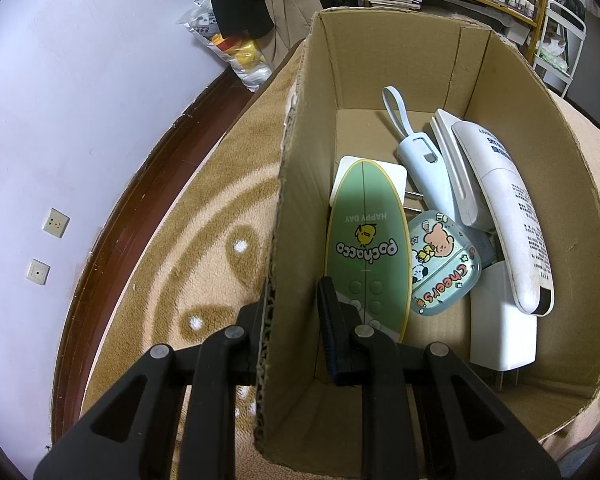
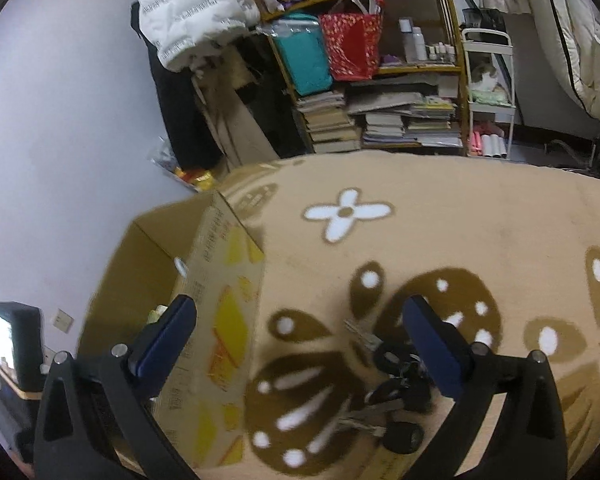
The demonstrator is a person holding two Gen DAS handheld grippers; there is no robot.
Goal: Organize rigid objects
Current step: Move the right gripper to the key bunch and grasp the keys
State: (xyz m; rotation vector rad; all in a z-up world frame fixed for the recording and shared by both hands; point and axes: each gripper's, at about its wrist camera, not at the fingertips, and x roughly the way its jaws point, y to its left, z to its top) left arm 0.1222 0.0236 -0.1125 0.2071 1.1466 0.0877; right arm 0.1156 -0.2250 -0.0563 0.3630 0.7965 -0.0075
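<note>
Left wrist view, left to right: lilac wall with two wall sockets, dark wooden skirting, then a tan patterned rug. The left tool is sitting narrow, its jaws clamping the near-left wall of the cardboard box, one finger outside and one inside.

Inside the box, left to right: a green Pochacco remote lying over a white square adapter; a pale blue gadget with a loop strap; a "Cheers" cartoon case; a white flat piece; a white tube with printed text leaning along the right wall over a white charger block.

Right wrist view, left to right: the box showing yellow print on its outer side, standing on the rug. The right tool is standing wide with nothing between the fingers. A bunch of keys is lying on the rug just beside the right finger, outside the box. A cluttered bookshelf is standing behind.
</note>
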